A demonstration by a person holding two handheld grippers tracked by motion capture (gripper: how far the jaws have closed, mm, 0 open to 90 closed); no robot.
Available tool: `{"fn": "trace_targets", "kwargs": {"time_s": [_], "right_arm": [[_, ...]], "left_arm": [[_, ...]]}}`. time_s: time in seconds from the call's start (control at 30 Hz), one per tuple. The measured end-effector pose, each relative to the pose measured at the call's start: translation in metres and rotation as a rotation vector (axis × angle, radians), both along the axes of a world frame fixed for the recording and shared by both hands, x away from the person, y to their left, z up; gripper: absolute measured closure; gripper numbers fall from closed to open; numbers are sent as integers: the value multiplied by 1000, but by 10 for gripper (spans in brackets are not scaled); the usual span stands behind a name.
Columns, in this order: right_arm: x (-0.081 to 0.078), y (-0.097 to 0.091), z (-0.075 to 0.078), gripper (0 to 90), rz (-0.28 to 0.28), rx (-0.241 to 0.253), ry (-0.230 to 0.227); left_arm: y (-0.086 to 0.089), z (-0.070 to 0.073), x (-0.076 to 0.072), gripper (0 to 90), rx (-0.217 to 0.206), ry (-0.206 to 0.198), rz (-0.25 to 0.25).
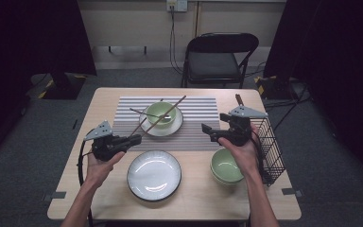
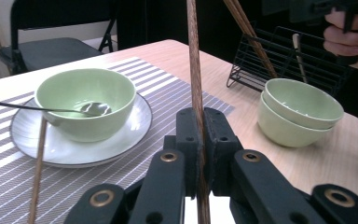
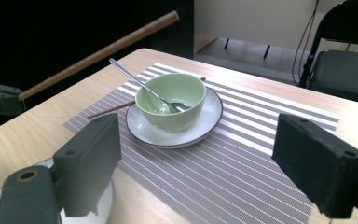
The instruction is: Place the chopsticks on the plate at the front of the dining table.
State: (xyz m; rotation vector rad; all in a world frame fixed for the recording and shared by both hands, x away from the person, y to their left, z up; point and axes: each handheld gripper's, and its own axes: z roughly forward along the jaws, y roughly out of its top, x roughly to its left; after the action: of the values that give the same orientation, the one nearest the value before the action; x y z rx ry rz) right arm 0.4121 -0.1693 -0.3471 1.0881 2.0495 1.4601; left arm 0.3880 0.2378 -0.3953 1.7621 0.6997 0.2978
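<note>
High view: the left gripper, left of centre, clamps one chopstick; a second chopstick lies on the striped mat. The right gripper, right of centre, gapes with nothing between its jaws. Three green bowls: one holding a spoon at centre, two stacked lower right.

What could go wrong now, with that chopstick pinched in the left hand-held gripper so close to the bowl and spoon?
1. The left hand-held gripper pinches the brown wooden chopstick near one end, so the long free end above the pale green bowl on the white plate may pivot or slip.
2. A sweep of that end could strike the metal spoon resting in the bowl and flick it out.
3. The second wooden chopstick leaning against the plate's rim may get knocked off.
</note>
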Motion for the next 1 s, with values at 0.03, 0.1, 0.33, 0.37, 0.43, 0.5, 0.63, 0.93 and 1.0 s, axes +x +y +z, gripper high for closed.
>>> {"fn": "trace_targets", "kwargs": {"time_s": [0.03, 0.1, 0.33, 0.37, 0.43, 0.5, 0.63, 0.93, 1.0], "right_arm": [[-2, -2, -1, 148, -4, 0, 1], [-4, -5, -2, 149, -11, -9, 1], [-11, -17, -12, 150, -29, -10, 15], [-12, -18, -14, 150, -29, -12, 19], [-16, -23, -18, 151, -33, -15, 20], [-17, -24, -19, 151, -37, -12, 18], [-22, -29, -22, 151, -44, -19, 22], [-24, -29, -25, 151, -44, -32, 23], [-24, -30, -26, 152, -45, -36, 26]], "left_arm": [[1, 0, 1, 858, 5, -5, 1], [4, 0, 2, 858, 2, 3, 7], [11, -2, 6, 858, -5, 17, 30], [11, -2, 6, 858, 1, 16, 33], [12, -2, 6, 859, 16, 15, 36], [13, -2, 7, 858, 6, 23, 39], [17, -3, 12, 858, 1, 34, 52], [29, 5, 21, 858, 11, 21, 88], [33, 5, 23, 859, 7, 25, 102]]}}
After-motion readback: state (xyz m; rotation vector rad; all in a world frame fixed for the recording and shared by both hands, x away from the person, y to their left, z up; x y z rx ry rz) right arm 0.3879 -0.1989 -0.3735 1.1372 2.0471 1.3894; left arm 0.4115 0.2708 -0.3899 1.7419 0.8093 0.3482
